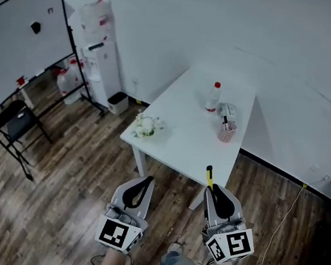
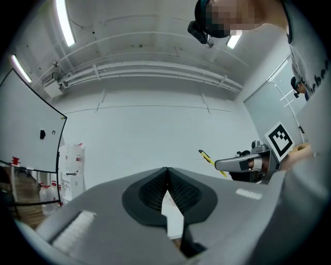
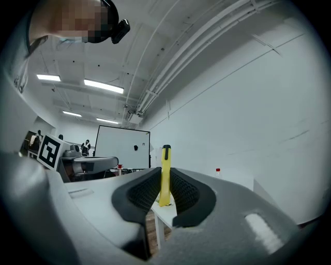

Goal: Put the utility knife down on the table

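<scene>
The utility knife [image 3: 165, 160] is yellow with a black tip. It is clamped between the two ribbed pads of the right gripper [image 1: 212, 193], and most of its length projects beyond the jaw tips. It is off the table [image 1: 177, 137]. In the head view the exposed end [image 1: 209, 174] overlaps the table's near edge; its height above the surface cannot be determined. The left gripper [image 1: 145, 182] is level with the right one and well apart from it. Its jaws are closed tip to tip with nothing between them, as the left gripper view [image 2: 167, 176] confirms. That view also shows the knife [image 2: 209, 158] projecting from the other gripper. Both grippers sit in front of the table's near edge, above the wooden floor [image 1: 67, 194]. On the table, a bottle [image 1: 213, 97] with a red cap stands near the far end, with a pen cup [image 1: 226, 132] near it toward the right edge. A bunch of white flowers [image 1: 146, 125] lies at the left edge. To the left of the table, a water dispenser [image 1: 98, 48] stands against the wall, and a whiteboard [image 1: 17, 41] on a stand is beside it.
</scene>
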